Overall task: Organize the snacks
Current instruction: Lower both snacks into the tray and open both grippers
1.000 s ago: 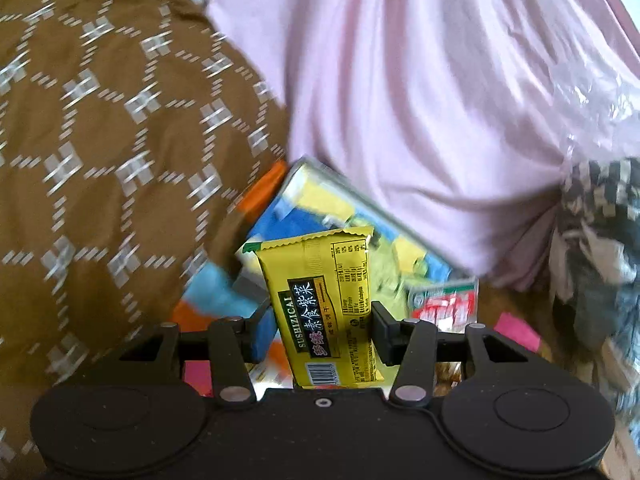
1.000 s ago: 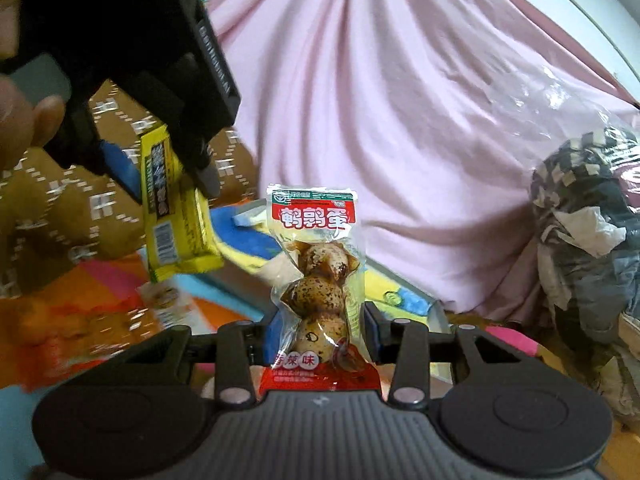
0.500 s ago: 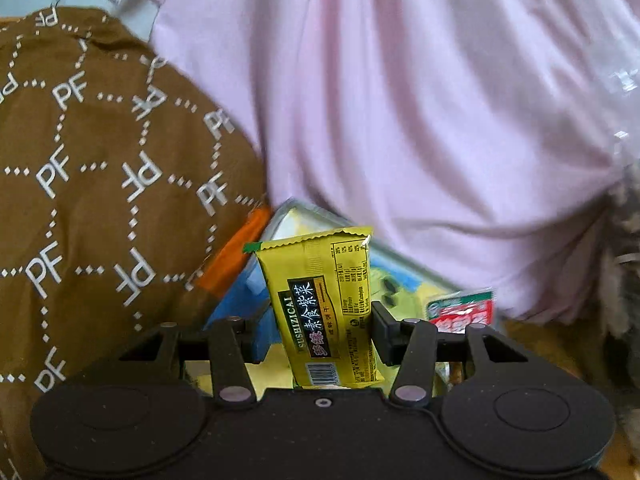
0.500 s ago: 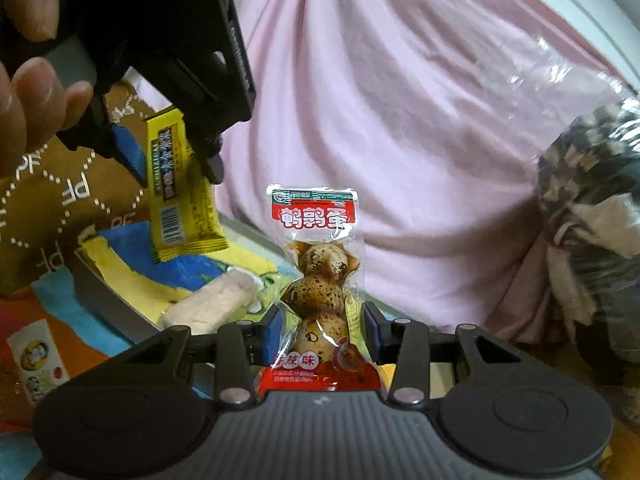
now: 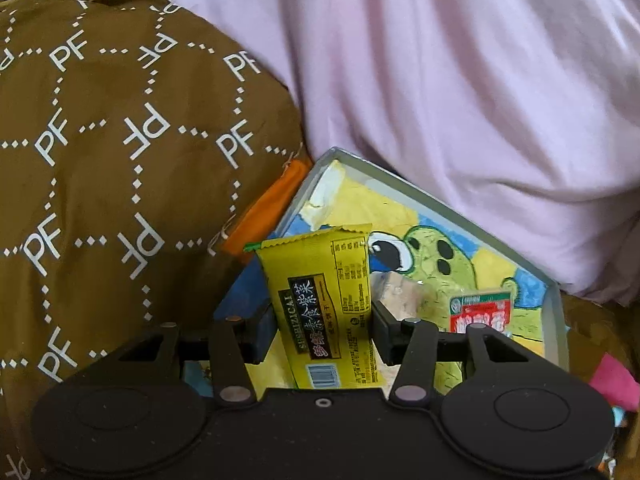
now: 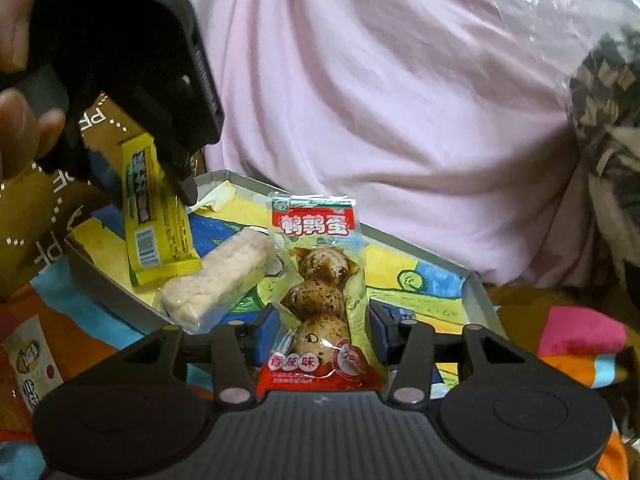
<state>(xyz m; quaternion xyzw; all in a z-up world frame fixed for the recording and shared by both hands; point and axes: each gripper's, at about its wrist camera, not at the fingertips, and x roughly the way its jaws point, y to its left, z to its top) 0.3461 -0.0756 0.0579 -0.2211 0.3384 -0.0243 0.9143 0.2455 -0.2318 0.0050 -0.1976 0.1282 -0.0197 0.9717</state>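
My left gripper [image 5: 322, 320] is shut on a yellow seaweed snack packet [image 5: 316, 280], held upright over the left end of a grey-rimmed tray [image 5: 440, 204] with a cartoon lining. The right wrist view shows that same left gripper [image 6: 148, 184] and yellow packet [image 6: 156, 232] hanging above the tray [image 6: 108, 280]. My right gripper [image 6: 322, 328] is opening; a clear quail egg packet [image 6: 320, 280] with a red label stands between its pads, with gaps on both sides. A pale wrapped snack bar [image 6: 220, 280] lies in the tray.
A brown PF-patterned cloth [image 5: 100, 140] bulges at the tray's left and a pink cloth [image 5: 440, 80] rises behind it. A clear bag of patterned fabric [image 6: 600, 120] sits at right. Another snack packet [image 6: 32, 364] lies on the colourful mat. A hand [image 6: 16, 80] grips the left tool.
Both grippers have moved over the tray with their packets. The right jaws have spread apart from the egg packet. The left grip is unchanged.
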